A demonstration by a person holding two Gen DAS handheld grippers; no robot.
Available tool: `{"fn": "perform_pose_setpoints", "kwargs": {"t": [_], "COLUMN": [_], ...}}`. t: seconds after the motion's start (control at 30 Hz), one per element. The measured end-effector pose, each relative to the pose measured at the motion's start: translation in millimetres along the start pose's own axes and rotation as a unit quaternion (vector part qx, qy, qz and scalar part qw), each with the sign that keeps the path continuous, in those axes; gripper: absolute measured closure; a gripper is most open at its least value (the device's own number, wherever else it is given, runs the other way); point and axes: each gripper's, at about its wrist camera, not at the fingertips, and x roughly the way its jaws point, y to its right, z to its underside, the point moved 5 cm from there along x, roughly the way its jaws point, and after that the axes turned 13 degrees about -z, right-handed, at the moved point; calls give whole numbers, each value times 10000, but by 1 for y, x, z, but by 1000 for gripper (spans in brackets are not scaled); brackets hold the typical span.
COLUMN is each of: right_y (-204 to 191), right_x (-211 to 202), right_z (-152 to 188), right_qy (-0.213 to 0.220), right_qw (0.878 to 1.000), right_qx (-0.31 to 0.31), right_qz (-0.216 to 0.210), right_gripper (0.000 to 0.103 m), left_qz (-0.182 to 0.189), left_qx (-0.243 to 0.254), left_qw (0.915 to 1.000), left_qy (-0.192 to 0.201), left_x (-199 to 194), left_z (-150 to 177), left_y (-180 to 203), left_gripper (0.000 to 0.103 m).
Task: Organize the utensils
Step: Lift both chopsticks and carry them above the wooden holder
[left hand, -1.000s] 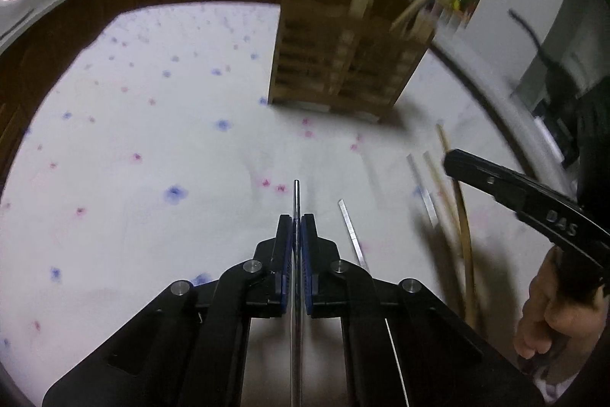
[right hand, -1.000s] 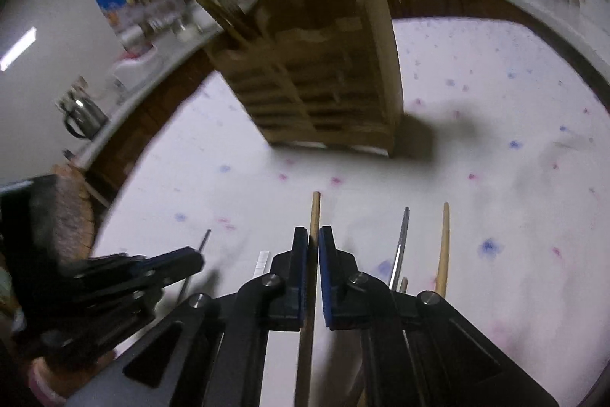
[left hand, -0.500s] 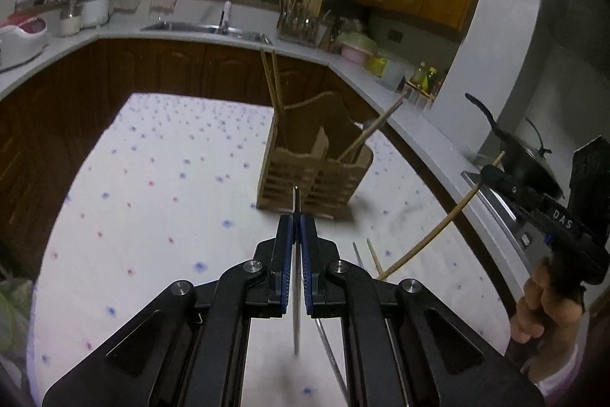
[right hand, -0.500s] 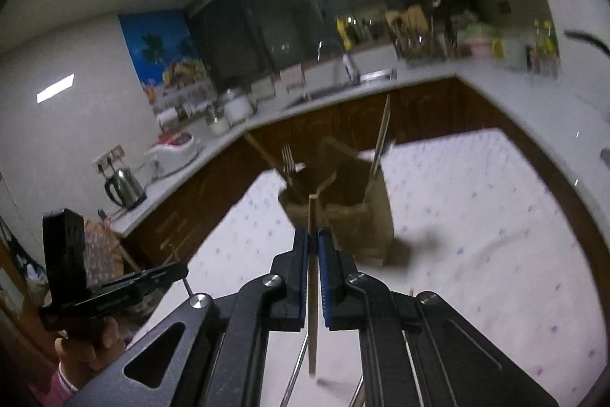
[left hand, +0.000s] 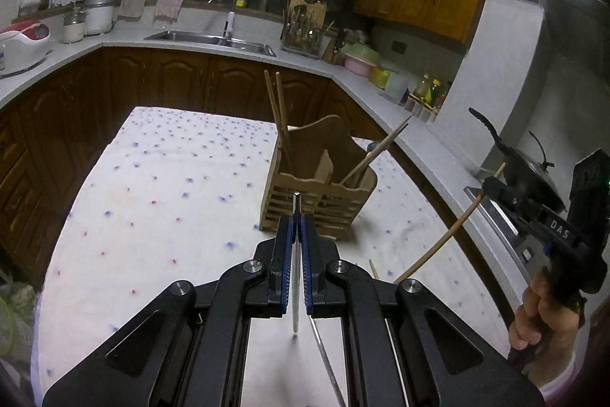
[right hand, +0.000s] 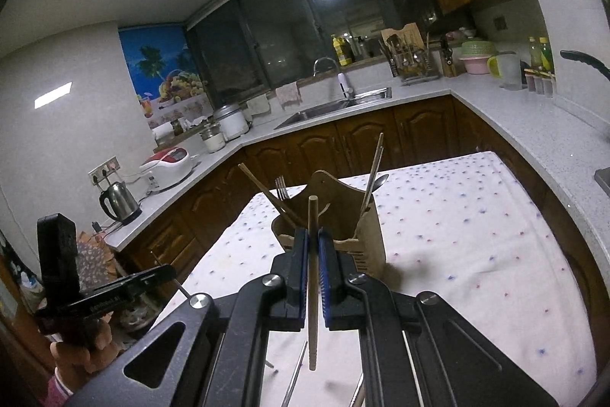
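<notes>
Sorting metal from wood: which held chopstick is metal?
The metal chopstick in the left gripper; the right gripper holds a tan wooden chopstick.

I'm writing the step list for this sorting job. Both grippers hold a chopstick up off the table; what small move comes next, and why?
Probably carry the left gripper, shut on the metal chopstick, forward over the wooden holder: the stick is already lifted clear of the tablecloth, and the holder stands just ahead, other chopsticks already upright in its compartments.

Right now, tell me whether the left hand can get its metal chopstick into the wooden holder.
Probably yes. The left gripper is shut on the metal chopstick, raised above the table, and the wooden holder stands just ahead with nothing between and open compartments on top.
</notes>
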Motion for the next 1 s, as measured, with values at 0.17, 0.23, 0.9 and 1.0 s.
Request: {"fn": "perform_pose_setpoints", "kwargs": {"t": [0.17, 0.23, 0.9, 1.0], "right_y": [3, 5, 17, 23], "right_x": [1, 2, 12, 25], "right_z": [-3, -4, -98, -108], "right_qy": [37, 57, 1169, 1213], "right_qw": [10000, 10000, 9925, 9918], "right_qx": [16, 19, -157, -183], "right_qz": [30, 40, 308, 368], "right_gripper": [97, 97, 97, 97], "left_qz": [-2, -1, -71, -151], "left_qx": [-26, -31, -171, -223], "left_qw": [10000, 9999, 9904, 9892], "left_qy": [59, 106, 1367, 1443], "left_x": [1, 0, -3, 15], "left_z": [-8, -12, -142, -153], "left_y": [0, 0, 22, 22], "left_gripper": [99, 99, 99, 99]}}
